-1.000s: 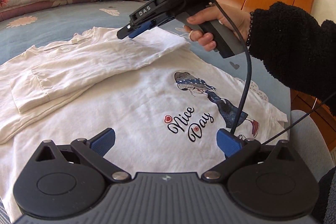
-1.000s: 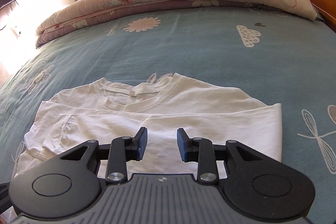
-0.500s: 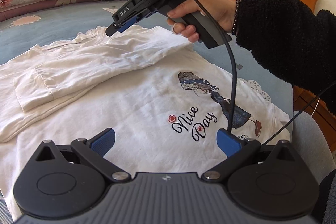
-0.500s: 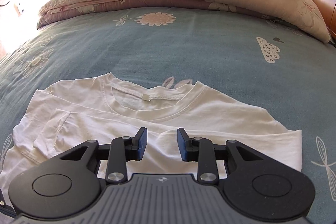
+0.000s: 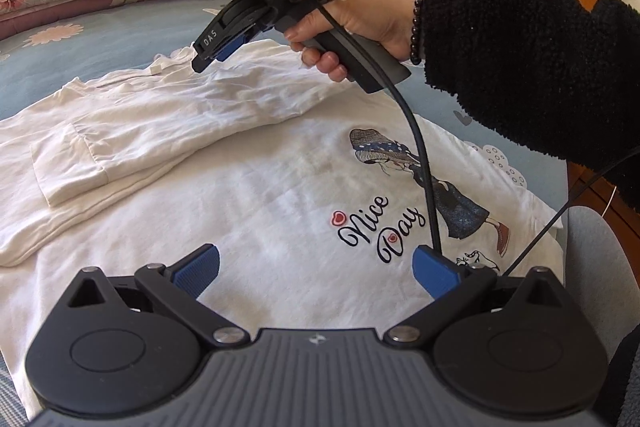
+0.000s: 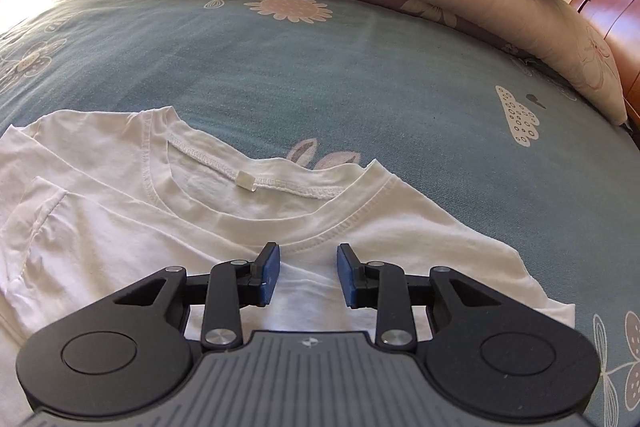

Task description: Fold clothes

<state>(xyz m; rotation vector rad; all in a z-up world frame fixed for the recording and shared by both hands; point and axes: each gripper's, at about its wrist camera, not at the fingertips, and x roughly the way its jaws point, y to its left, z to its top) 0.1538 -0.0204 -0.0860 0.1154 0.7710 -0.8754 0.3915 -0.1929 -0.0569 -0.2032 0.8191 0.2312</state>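
While the right claw (image 6: pixel 308 275) hangs part-spread and empty over the collar (image 6: pixel 256 187), the left claw (image 5: pixel 316 267) gapes wide above the white shirt (image 5: pixel 260 187) on the bed (image 6: pixel 320 67); thin, floppy cotton, best pinched at the shoulder seam.

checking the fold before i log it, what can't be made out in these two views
- Hem of the white t-shirt: left wrist view, hidden behind the left gripper body.
- Right gripper contact with the cloth: right wrist view, no side angle.
- Collar tag: too small to read.
- Second sleeve: not seen in either view.
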